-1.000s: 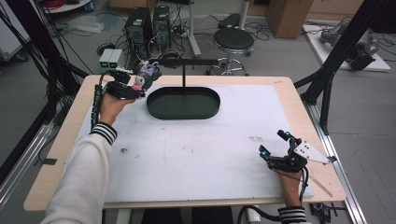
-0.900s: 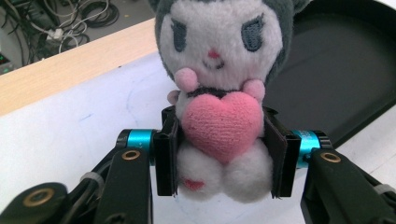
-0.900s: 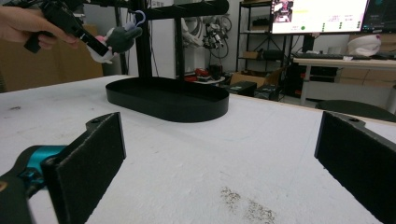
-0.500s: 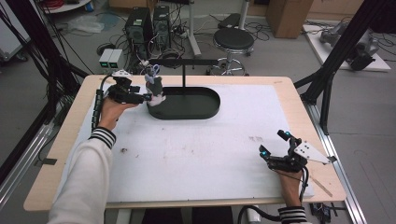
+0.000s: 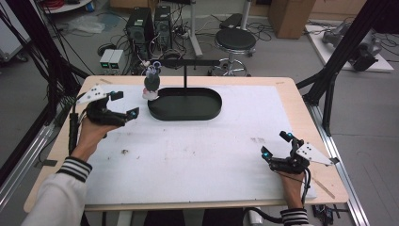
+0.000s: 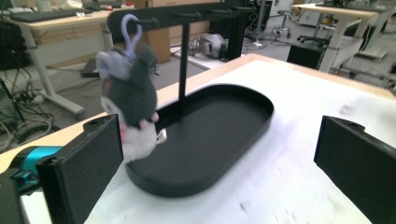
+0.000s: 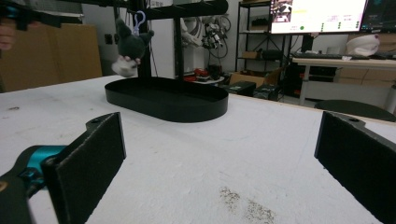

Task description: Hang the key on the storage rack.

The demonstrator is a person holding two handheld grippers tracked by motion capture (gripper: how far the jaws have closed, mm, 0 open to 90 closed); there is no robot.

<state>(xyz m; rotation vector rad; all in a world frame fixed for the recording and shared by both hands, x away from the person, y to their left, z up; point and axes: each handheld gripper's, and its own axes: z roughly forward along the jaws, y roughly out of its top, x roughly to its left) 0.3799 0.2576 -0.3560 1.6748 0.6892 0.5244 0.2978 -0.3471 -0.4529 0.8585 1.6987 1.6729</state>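
A small grey and white plush toy (image 5: 151,84) hangs by a lilac loop from the left end of the crossbar of a black rack (image 5: 184,75), above the left end of the rack's oval black tray (image 5: 207,110). In the left gripper view the plush toy (image 6: 130,107) dangles over the tray's near rim, its white lower part close to the tray edge.

The left hand-held gripper (image 5: 123,104) sits at the left side of the desk (image 5: 197,155), held in the person's left hand (image 5: 89,134), with its jaws spread wide and nothing between them. It lies to the left of the plush toy and a little nearer the person, near but apart from it; its jaws point toward the tray's left end. In its own view the toy shows just above and beyond the left jaw, not inside the gap.

The right hand-held gripper (image 5: 275,146) rests low at the desk's near right corner, well apart from the rack and the toy, held by the right hand (image 5: 291,181). Its jaws are also wide apart and empty. In the right gripper view the tray (image 7: 168,100) lies far ahead across the white desk surface, with the plush toy (image 7: 128,46) hanging at the tray's left end.

A round stool (image 5: 235,42) and computer towers (image 5: 148,26) stand on the floor beyond the desk.
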